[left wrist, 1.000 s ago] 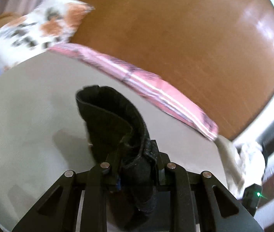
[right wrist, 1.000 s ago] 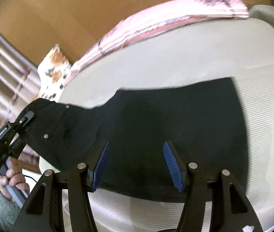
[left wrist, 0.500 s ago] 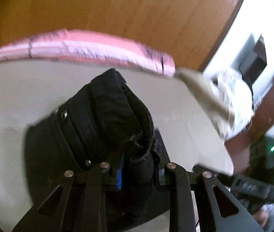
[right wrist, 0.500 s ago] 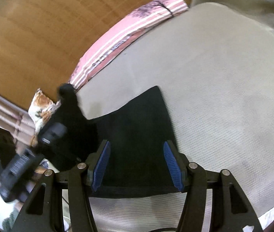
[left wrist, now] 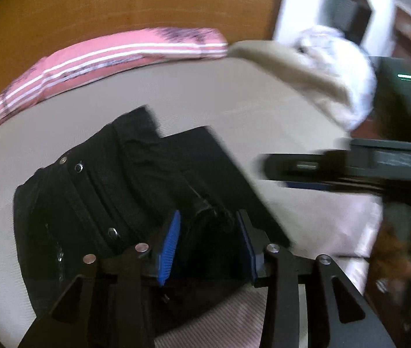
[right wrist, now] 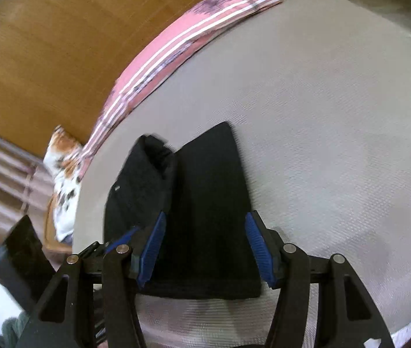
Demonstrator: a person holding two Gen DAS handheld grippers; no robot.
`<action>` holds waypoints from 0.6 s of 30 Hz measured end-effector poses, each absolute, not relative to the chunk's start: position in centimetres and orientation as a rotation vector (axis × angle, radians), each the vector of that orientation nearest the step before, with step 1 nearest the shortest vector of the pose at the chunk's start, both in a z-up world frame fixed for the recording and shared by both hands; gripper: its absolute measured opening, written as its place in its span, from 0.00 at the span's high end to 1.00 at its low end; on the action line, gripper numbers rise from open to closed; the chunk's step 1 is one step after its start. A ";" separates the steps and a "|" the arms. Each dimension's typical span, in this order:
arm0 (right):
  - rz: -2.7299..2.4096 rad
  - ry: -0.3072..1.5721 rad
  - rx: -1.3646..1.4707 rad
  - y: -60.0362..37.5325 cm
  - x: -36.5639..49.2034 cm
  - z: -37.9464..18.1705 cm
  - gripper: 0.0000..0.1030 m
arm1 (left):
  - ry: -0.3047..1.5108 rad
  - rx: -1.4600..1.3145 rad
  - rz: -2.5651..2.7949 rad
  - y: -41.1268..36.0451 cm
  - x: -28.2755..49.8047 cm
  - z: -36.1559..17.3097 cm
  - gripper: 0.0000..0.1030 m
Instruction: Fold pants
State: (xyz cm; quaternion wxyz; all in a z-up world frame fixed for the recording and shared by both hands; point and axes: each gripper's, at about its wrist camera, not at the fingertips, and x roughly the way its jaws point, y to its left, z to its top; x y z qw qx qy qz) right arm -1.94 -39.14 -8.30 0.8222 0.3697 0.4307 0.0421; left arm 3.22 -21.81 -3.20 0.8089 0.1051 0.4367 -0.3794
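Left tool — jaws just opening, black pants bunched loosely between them; right tool half-open, empty — above the bed.

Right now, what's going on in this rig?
A person with a handheld gripper in each hand is folding black pants on a beige bed. The left gripper has brought the waistband end over the legs; its jaws have just been opening, fabric between them. The right gripper is open over the hem end.
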 end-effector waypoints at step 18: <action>0.345 1.051 0.734 -37.5 6.9 -12.9 0.46 | 0.975 0.091 -0.415 -7.9 8.0 -4.3 0.44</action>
